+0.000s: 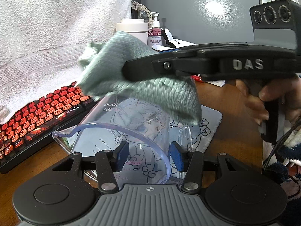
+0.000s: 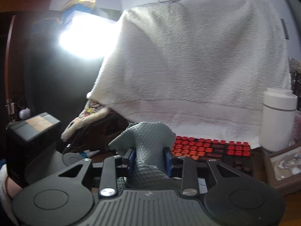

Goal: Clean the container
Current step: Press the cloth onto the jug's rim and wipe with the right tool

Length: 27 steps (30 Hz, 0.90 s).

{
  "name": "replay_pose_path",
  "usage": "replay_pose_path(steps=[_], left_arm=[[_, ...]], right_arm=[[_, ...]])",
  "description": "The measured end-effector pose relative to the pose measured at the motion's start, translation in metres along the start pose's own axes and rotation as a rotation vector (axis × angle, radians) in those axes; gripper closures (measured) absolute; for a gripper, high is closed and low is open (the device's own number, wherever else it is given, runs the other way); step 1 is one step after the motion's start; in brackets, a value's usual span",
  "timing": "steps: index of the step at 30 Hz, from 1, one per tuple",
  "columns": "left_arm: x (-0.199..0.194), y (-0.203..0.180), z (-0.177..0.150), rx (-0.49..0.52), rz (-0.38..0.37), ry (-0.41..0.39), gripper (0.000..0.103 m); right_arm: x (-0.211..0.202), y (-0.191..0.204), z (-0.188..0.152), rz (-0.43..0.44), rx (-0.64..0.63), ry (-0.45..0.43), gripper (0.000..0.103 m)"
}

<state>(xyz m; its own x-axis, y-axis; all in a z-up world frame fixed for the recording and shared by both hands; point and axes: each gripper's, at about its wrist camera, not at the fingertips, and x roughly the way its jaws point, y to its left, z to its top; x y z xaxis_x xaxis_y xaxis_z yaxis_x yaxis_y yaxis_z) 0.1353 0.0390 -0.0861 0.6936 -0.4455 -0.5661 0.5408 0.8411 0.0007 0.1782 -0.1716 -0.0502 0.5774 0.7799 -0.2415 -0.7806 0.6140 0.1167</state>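
A clear plastic measuring cup (image 1: 120, 139) with printed scale marks lies tilted, its mouth toward the left wrist camera. My left gripper (image 1: 149, 155) is shut on its rim wall, one blue pad inside and one outside. A grey-green textured cloth (image 1: 143, 86) hangs over the cup's far end. The right gripper (image 1: 129, 71) reaches in from the right, held by a hand (image 1: 263, 101), and is shut on that cloth. In the right wrist view the cloth (image 2: 148, 150) is bunched between the blue pads of the right gripper (image 2: 149, 159).
A black keyboard with red keys (image 1: 43, 116) lies left on the wooden desk (image 1: 231, 113). A white towel (image 2: 188, 66) hangs behind it. A white cylinder (image 1: 131, 30) and a pump bottle (image 1: 155, 32) stand at the back. A printed mat (image 1: 210, 120) lies under the cup.
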Motion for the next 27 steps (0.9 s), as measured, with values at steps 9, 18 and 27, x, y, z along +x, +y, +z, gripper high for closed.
replay_pose_path(steps=[9,18,27], left_arm=[[0.000,-0.001,0.000,-0.001,-0.001,0.000,0.054],[0.001,-0.002,0.001,-0.001,0.000,0.000,0.054],[0.003,-0.003,0.002,0.000,0.001,0.000,0.054]], right_arm=[[0.000,-0.002,-0.002,-0.035,0.023,-0.004,0.072],[0.003,0.027,-0.004,0.104,-0.015,0.006,0.072],[0.002,0.004,-0.003,0.046,0.016,-0.003,0.072]])
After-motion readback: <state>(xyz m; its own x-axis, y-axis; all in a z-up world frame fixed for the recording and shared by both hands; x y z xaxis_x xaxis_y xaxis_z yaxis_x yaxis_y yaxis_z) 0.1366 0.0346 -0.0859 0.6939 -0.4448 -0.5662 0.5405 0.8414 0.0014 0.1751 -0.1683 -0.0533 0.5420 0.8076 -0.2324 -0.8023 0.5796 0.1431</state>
